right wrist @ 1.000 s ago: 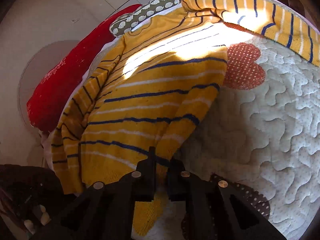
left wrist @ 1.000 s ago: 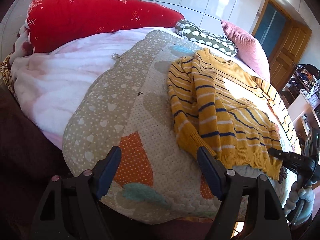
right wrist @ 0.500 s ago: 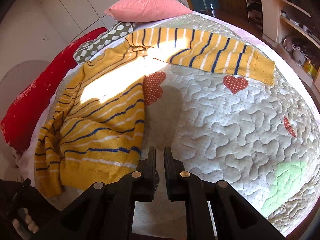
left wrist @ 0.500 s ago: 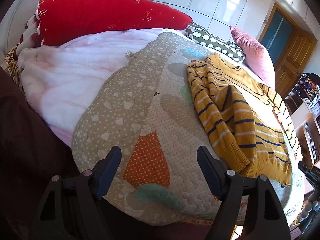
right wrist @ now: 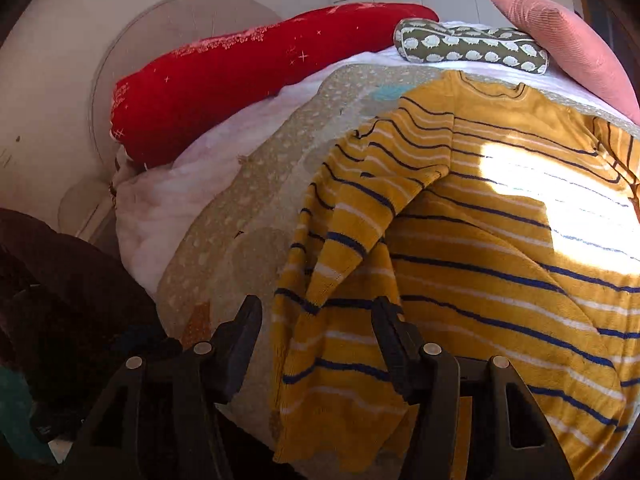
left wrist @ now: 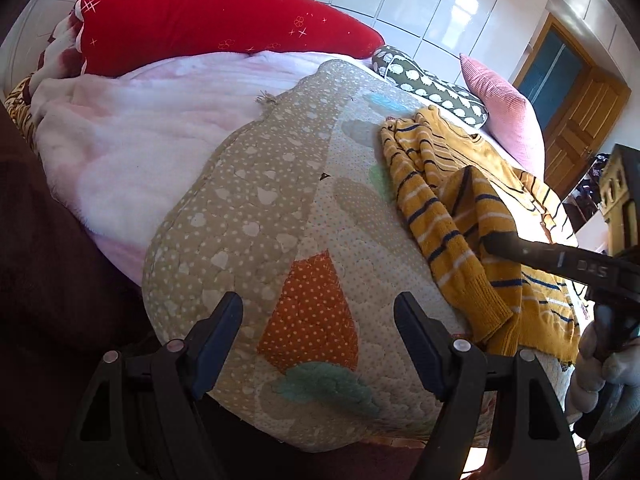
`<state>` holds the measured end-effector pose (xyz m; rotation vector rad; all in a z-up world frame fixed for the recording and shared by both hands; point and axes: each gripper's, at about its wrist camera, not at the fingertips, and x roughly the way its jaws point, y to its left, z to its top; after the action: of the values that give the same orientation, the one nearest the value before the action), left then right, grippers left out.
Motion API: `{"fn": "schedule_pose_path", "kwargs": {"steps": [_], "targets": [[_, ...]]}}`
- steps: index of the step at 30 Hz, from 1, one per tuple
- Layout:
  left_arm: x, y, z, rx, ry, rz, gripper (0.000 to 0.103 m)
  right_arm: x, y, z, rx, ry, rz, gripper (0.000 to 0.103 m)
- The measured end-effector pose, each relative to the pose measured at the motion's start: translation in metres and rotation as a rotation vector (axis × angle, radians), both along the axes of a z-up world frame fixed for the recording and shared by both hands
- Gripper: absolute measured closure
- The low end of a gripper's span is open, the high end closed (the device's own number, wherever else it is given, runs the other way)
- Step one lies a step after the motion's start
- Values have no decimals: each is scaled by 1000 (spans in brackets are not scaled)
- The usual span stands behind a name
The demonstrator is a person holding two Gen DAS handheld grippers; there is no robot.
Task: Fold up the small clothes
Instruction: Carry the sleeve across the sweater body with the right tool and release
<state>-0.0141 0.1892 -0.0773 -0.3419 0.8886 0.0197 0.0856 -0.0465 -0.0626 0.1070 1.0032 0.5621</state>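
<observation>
A mustard-yellow sweater with navy and white stripes (left wrist: 460, 208) lies on the quilted bed cover, its left sleeve bunched over the body. In the right wrist view the sweater (right wrist: 500, 260) fills the right half, sleeve cuff (right wrist: 332, 276) draped toward the hem. My left gripper (left wrist: 318, 344) is open and empty over the bed's near edge, left of the sweater. My right gripper (right wrist: 316, 344) is open, its fingers either side of the sleeve and hem. The right gripper's arm (left wrist: 560, 260) reaches in over the sweater in the left wrist view.
The quilted cover (left wrist: 280, 220) with heart patches covers the bed. A red pillow (left wrist: 208, 20), a green patterned bolster (left wrist: 432, 84) and a pink pillow (left wrist: 500, 108) lie at the head. A pale pink blanket (left wrist: 140, 140) lies left. A wooden door (left wrist: 580, 112) stands beyond.
The right gripper, shut before, has opened and swung back over the sweater's sleeve and hem. The left sleeve now lies bunched over the body. The left gripper stayed open and shifted slightly.
</observation>
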Motion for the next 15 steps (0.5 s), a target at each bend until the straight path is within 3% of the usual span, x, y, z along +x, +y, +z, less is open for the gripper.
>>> {"fn": "schedule_pose_path", "kwargs": {"steps": [1, 5, 15], "targets": [[-1, 2, -2, -8, 2, 2, 26, 7, 5, -8, -14, 43, 13, 98], [-5, 12, -9, -26, 2, 9, 26, 19, 12, 11, 21, 38, 18, 99], [-18, 29, -15, -52, -2, 45, 26, 61, 63, 125, 261, -78, 94, 98]]}}
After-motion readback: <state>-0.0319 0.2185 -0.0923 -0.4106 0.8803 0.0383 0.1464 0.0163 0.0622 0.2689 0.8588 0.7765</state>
